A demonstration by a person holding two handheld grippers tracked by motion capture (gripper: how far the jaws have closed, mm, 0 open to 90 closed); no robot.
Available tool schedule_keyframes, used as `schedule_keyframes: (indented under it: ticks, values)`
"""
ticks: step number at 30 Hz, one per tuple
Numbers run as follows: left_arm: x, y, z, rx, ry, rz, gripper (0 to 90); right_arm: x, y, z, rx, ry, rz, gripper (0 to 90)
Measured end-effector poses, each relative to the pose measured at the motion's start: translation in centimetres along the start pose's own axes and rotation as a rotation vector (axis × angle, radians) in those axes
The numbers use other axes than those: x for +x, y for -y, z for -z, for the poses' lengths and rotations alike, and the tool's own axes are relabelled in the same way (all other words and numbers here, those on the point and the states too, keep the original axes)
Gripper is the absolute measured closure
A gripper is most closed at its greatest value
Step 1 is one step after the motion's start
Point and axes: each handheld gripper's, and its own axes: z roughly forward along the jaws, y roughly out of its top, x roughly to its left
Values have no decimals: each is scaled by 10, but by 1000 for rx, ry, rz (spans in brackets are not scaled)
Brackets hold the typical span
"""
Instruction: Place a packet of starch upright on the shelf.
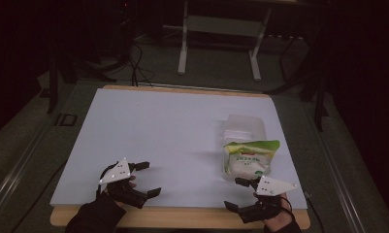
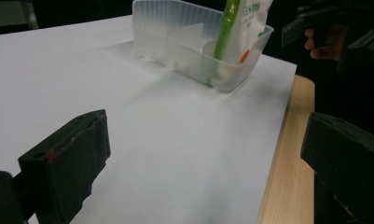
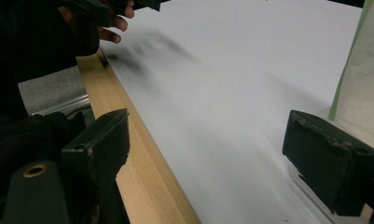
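Note:
A clear plastic container (image 1: 245, 127) stands on the white sheet (image 1: 172, 141) at the right. A green and white food pouch (image 1: 249, 158) stands upright in its near end. From the left gripper view the container (image 2: 184, 42) shows an inner divider, with the pouch (image 2: 243, 23) in its right compartment. My left gripper (image 1: 146, 178) rests open near the sheet's front left, nothing between its jaws. My right gripper (image 1: 235, 194) is open at the front edge, just in front of the container. The pouch's edge (image 3: 362, 79) sits to the right of my right gripper (image 3: 208, 154).
The wooden table edge (image 1: 182, 217) runs along the front under the sheet. Beyond the table stand a white desk frame (image 1: 221, 29) and cables (image 1: 138, 68) on a dark floor. The other hand (image 3: 114, 18) shows at the top left of the right gripper view.

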Motion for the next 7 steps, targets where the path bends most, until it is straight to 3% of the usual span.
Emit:
schedule_keyframes:
  ticks: [7]
  values:
    - [-2, 1, 1, -3, 8, 11, 18, -1, 0, 0, 5, 7, 8, 144]
